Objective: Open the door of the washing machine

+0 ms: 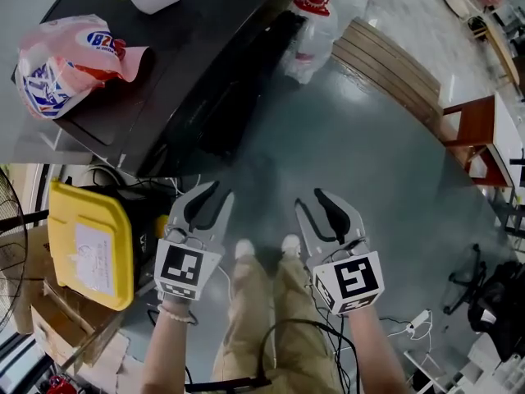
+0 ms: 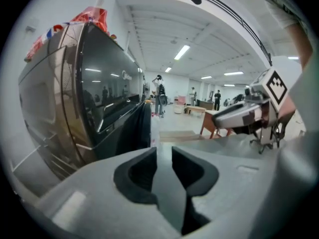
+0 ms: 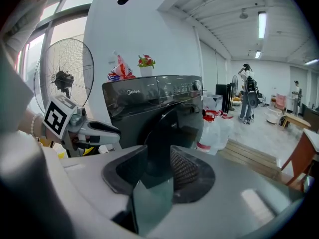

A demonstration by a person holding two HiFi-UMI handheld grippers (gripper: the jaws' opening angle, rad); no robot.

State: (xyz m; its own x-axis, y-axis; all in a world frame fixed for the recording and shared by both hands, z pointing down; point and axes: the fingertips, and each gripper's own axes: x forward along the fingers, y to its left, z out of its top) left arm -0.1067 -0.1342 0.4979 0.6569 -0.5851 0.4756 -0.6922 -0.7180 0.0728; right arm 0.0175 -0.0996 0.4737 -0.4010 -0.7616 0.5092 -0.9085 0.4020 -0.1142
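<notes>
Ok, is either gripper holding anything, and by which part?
Nothing is held: the left gripper and right gripper are both open and empty, clear of the washer.

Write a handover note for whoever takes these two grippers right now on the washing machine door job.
Left gripper: jaws apart, empty, in the air, not touching the machine.
Right gripper: jaws apart, empty, beside the left one.
Washing machine: ahead and to the left; its door looks shut.
Done: nothing on the door yet.
Left: reach the door, grip it, pull it open.
</notes>
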